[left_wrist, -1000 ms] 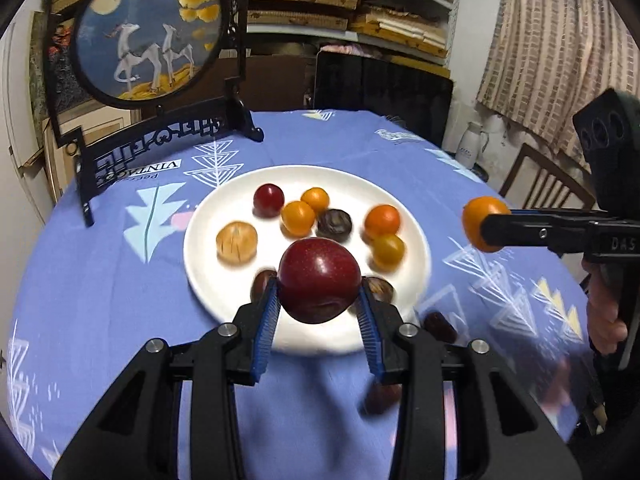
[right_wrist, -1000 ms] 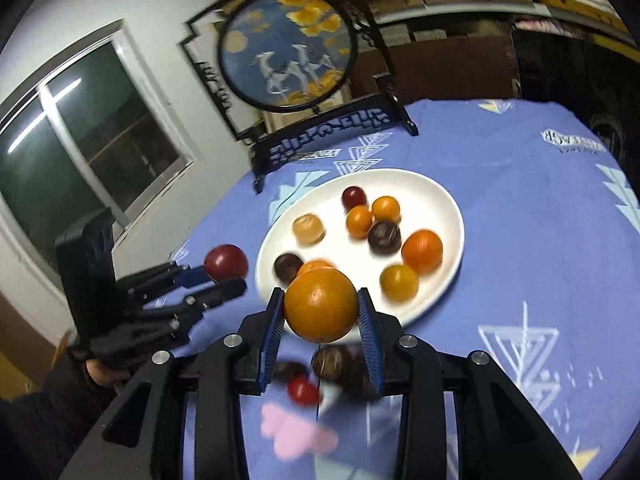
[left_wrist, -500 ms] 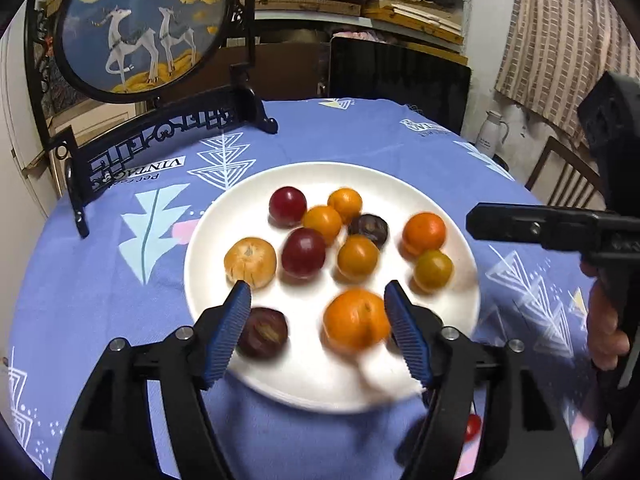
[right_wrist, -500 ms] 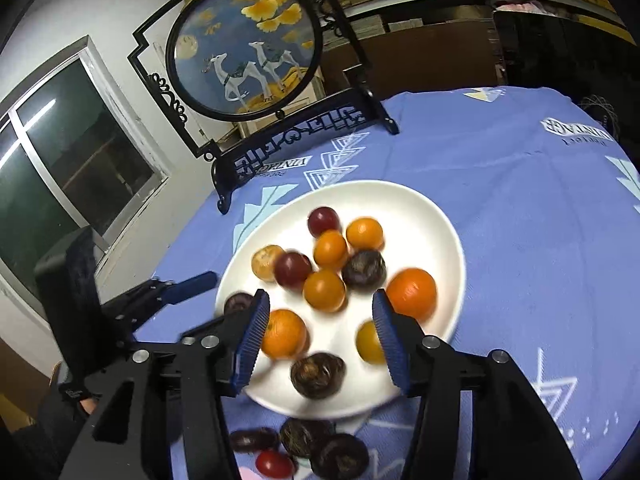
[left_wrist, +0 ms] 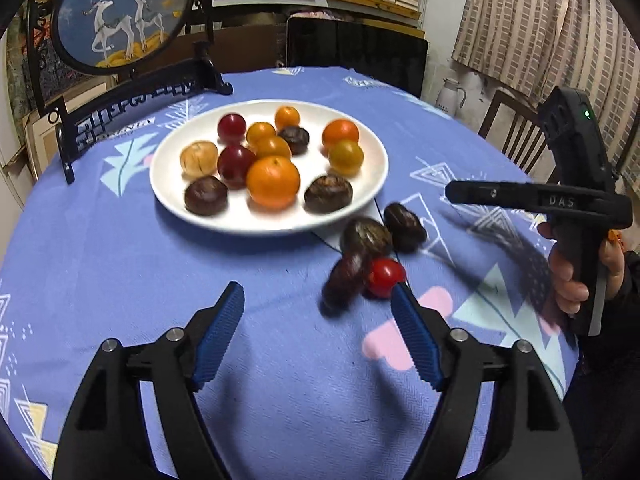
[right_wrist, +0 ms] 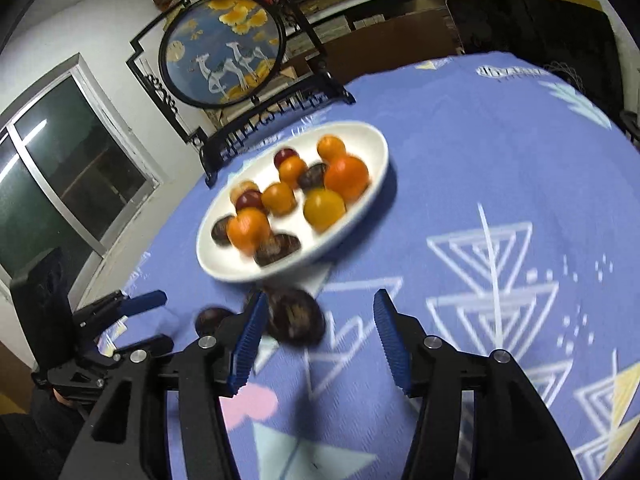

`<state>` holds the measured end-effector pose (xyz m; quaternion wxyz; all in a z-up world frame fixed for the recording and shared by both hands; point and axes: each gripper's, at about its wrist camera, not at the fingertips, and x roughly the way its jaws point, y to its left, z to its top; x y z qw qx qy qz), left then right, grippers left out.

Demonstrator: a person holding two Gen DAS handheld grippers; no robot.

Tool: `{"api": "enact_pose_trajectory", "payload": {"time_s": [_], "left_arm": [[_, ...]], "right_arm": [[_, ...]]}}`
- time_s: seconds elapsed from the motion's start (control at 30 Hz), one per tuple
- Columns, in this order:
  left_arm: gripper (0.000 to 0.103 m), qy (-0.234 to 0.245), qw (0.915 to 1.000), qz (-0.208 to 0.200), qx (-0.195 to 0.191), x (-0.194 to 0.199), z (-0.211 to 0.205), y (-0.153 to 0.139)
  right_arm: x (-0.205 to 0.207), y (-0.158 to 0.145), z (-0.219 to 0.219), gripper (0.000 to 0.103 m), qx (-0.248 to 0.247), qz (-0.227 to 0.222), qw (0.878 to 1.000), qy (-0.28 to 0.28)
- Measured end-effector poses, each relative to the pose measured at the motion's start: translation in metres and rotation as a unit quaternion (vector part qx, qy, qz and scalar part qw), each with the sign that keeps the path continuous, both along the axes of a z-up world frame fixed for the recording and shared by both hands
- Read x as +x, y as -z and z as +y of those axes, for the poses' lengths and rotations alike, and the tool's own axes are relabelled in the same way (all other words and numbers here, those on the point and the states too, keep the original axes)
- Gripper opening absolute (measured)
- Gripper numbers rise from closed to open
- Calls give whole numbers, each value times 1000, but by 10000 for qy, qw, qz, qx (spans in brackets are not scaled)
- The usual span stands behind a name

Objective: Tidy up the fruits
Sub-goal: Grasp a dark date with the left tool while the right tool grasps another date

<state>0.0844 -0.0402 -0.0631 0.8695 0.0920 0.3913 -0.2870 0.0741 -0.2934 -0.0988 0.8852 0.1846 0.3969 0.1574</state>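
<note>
A white plate [left_wrist: 176,200] on the blue tablecloth holds several fruits: oranges, red plums and dark brown ones, with a big orange [left_wrist: 273,181] at the front. Three dark fruits [left_wrist: 366,236] and a small red tomato [left_wrist: 385,277] lie on the cloth right of the plate. My left gripper [left_wrist: 318,340] is open and empty, just short of the tomato. My right gripper [right_wrist: 318,344] is open and empty; a dark fruit [right_wrist: 295,317] lies by its left finger. The plate [right_wrist: 372,184] appears blurred in the right wrist view.
A round painted screen on a black stand [left_wrist: 120,12] stands behind the plate. A wooden chair [left_wrist: 512,128] and a white kettle [left_wrist: 450,98] are at the far right beyond the table's edge. A window [right_wrist: 60,168] is at the left.
Both grippers let go of their fruit: the red plum and the big orange now lie on the plate. Both grippers have pulled back and lowered toward the loose fruits on the cloth.
</note>
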Motion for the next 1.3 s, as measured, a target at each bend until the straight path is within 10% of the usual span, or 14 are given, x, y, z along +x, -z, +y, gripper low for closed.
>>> {"api": "enact_pose_trajectory", "payload": {"time_s": [0.23, 0.47, 1.03, 1.13, 1.3], "left_arm": [[68, 100, 9999, 119, 53, 4, -23, 9], [24, 99, 9986, 492, -141, 18, -23, 17], [21, -461, 9963, 368, -628, 0, 41, 10], [20, -356, 9969, 400, -580, -1, 38, 12], [20, -230, 9977, 345, -545, -1, 30, 11]], "right_arm": [[-6, -2, 4, 58, -61, -141, 9998, -124], [-10, -5, 6, 59, -65, -265, 9992, -278], [20, 4, 53, 59, -895, 219, 9936, -652], [26, 12, 55, 41, -839, 413, 9927, -766], [24, 13, 51, 40, -565, 398, 9947, -767]]}}
